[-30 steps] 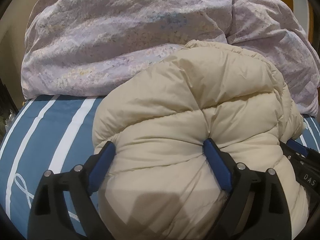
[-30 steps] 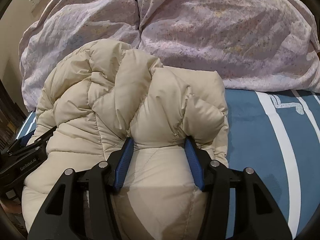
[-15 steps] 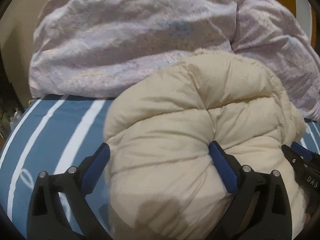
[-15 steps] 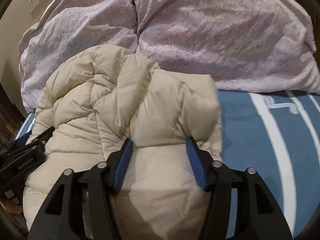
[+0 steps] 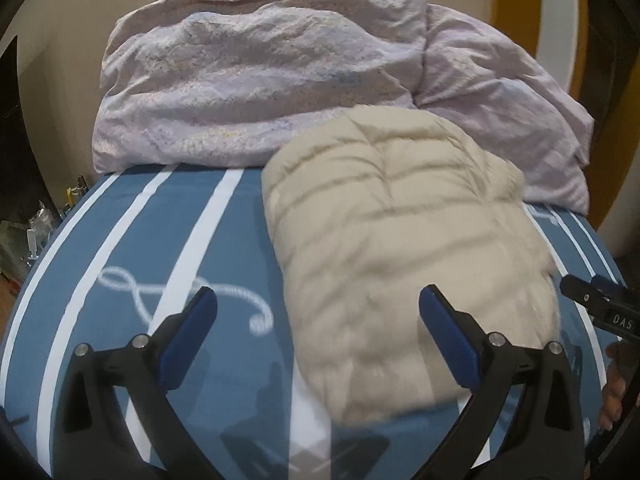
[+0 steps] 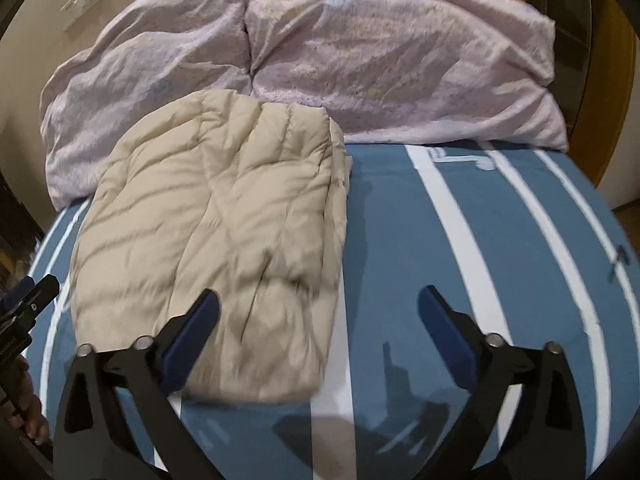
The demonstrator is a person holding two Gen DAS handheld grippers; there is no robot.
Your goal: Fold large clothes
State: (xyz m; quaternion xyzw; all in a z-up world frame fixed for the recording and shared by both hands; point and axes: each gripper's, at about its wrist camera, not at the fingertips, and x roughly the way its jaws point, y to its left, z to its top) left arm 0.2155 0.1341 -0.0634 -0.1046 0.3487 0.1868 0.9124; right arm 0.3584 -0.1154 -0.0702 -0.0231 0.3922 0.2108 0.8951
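L gripper [image 5: 318, 312]: jaws wide apart, nothing pinched, angled down. R gripper [image 6: 318, 312]: jaws opening, nothing between the pads, also angled down. Each shows at the other view's edge, w/ bare fingers [image 5: 612, 396] of the person's hand on its handle.

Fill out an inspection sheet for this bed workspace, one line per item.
Surface: blue bedsheet with white stripes, mostly bare to the right of the jacket.
Job's things: cream puffer jacket lies folded on the sheet, its far edge against the duvet.
Clutter: crumpled lilac duvet heaped along the far side of the bed.
Grippers: left gripper open, nothing held; right gripper jaws opening, nothing gripped, its left finger over the jacket's near edge.
Cables: nothing seen.
Surroundings: beige wall with a switch plate; small items beside the bed, too unclear to name.
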